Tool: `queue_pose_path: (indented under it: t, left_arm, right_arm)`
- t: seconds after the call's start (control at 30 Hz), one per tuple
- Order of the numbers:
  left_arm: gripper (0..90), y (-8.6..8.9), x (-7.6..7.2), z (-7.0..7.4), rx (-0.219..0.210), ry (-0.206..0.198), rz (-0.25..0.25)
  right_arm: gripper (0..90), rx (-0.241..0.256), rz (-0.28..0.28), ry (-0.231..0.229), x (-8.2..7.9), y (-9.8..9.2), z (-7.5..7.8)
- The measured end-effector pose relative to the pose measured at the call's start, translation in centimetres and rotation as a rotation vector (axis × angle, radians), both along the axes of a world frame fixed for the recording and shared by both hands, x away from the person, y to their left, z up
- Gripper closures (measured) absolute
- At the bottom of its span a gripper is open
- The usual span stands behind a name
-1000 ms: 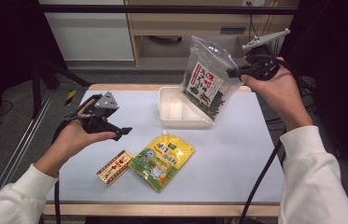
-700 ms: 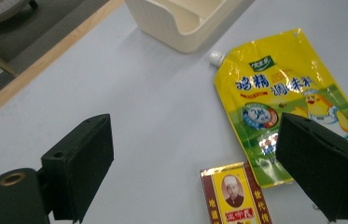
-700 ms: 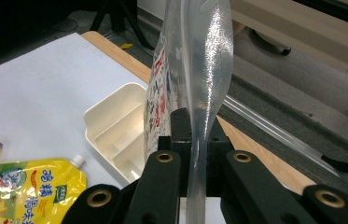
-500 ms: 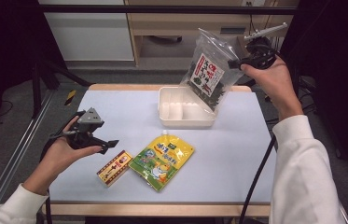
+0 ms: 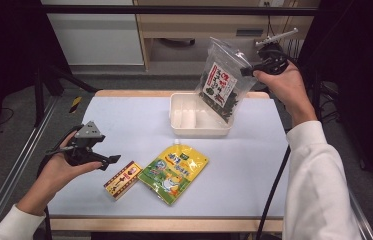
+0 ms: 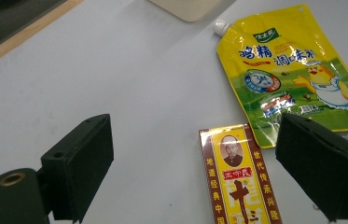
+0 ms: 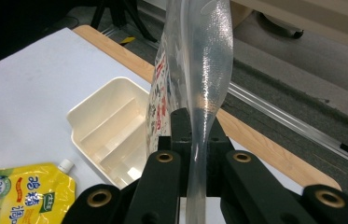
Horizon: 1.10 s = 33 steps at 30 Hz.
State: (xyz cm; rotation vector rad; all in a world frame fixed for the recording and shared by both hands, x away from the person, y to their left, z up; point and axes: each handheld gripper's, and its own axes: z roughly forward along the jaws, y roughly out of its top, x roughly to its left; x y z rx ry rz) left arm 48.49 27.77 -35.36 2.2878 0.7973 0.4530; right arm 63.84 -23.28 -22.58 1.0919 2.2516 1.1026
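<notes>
Carrying clear bag (image 5: 221,85), clamped in right gripper (image 5: 248,71), over far tray (image 5: 180,123); next, lowering in; left gripper (image 5: 114,159) gaping above box (image 5: 123,180)

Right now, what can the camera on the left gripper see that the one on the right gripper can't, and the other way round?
Left gripper view alone: the whole face of the red and yellow box, between its own open jaws. Right gripper view alone: the clear bag pinched in its closed jaws, and the inside of the cream tray, which looks empty. Both: the yellow spouted pouch and the pale table.
</notes>
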Motion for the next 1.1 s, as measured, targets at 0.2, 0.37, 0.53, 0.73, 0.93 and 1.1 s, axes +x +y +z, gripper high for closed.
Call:
queue_pose_path:
  t: [0.2,0.37,0.53,0.73,0.93,1.1]
  left_arm:
    - [11.2,0.2,0.0,-0.1,-0.011,0.002,0.003]
    - [11.2,0.2,0.0,-0.1,-0.012,0.004,0.002]
    - [11.2,0.0,0.1,-0.3,-0.007,0.011,-0.001]
    - [11.3,-0.3,0.1,-0.5,0.001,0.017,-0.007]
    - [11.3,-0.4,0.2,-0.6,0.005,0.021,-0.010]
    - [11.3,-0.6,0.1,-0.6,0.006,0.021,-0.013]
  right_arm:
    - [87.5,0.005,-0.009,0.020,0.2,-0.5,-0.7]
    - [87.5,0.029,-0.012,0.035,0.4,-0.9,-1.1]
    - [87.5,0.050,-0.026,0.048,0.7,-1.1,-1.3]
    - [87.5,0.048,-0.029,0.057,0.8,-0.9,-1.5]
    - [87.6,0.042,-0.032,0.067,0.9,-0.6,-1.5]
    - [87.5,0.022,-0.036,0.078,1.0,-0.3,-1.8]
